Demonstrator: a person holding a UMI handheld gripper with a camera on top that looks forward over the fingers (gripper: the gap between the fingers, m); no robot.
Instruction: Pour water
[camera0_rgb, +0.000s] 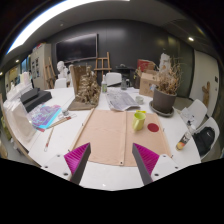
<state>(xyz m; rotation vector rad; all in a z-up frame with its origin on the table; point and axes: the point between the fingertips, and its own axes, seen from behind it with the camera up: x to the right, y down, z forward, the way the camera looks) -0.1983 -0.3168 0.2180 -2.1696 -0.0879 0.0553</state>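
Over on the left of the white bench (170, 128) a dark laptop-like thing (35, 98) lies open-faced, and nearer in sits a shiny bluish-pink packet (44, 116). Next along, toward the far side, stands a brown wicker-looking bundle (87, 86), with a sheet of printed paper (124, 99) just beside it. Across the middle of the bench a tan cardboard sheet (101, 134) lies flat, reaching down toward the gripper (111, 163), whose jaws stand wide apart with nothing between them; the magenta pads (78, 158) face each other over bare bench and the near edge of the cardboard. Just right of the cardboard, ahead of the right finger, stands a small yellow-green cup (140, 119), upright and on its own, with a red round lid-like disc (153, 127) near it. Further right a dark pot of dried twigs (164, 92) rises, and at the bench's right end a small bottle (184, 143) stands near a dark chair (203, 138)
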